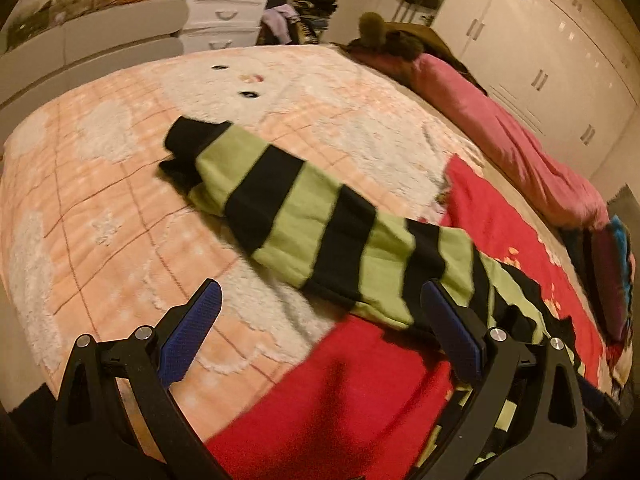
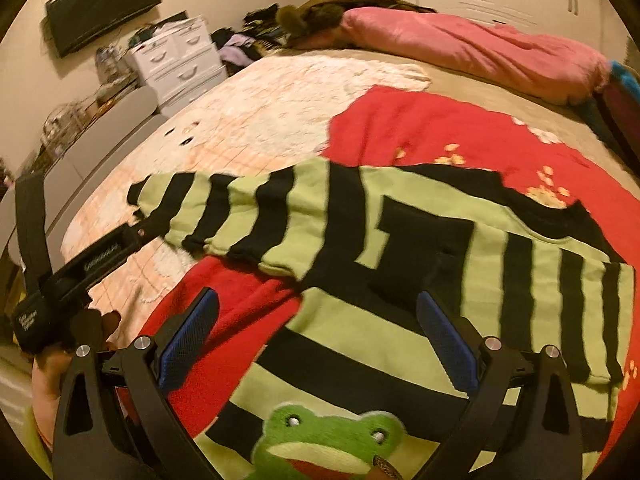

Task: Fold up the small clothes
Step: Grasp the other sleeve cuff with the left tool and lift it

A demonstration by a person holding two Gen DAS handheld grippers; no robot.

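- Blue ribbed pads on black two-finger frames fill the near edge of both wrist views; the right gripper is held with its fingers spread wide and nothing between them.
- Just below that gripper, a plush green frog patch is seen on the front of the small green-and-black striped knitted sweater, which lies flat and face up.
- The sweater is spread mostly on a red fleece blanket, with one striped sleeve stretched out to the far left onto the peach-and-white checked bedspread.
- The left gripper is likewise seen wide apart and empty, hovering above the blanket edge, with its right finger close to the sleeve's shoulder end; whether it touches the cloth cannot be told.
- In the right wrist view, the left gripper's black body is seen at the left, near the sleeve's cuff.
- A long pink pillow lies along the far right of the bed, well apart from the sweater.
- The step in hand is judged to be the first fold: the garment is laid out but no part is yet turned over.
- The next move probably calls for the outstretched sleeve to be pinched and carried across the body, without the chest being dragged off square.
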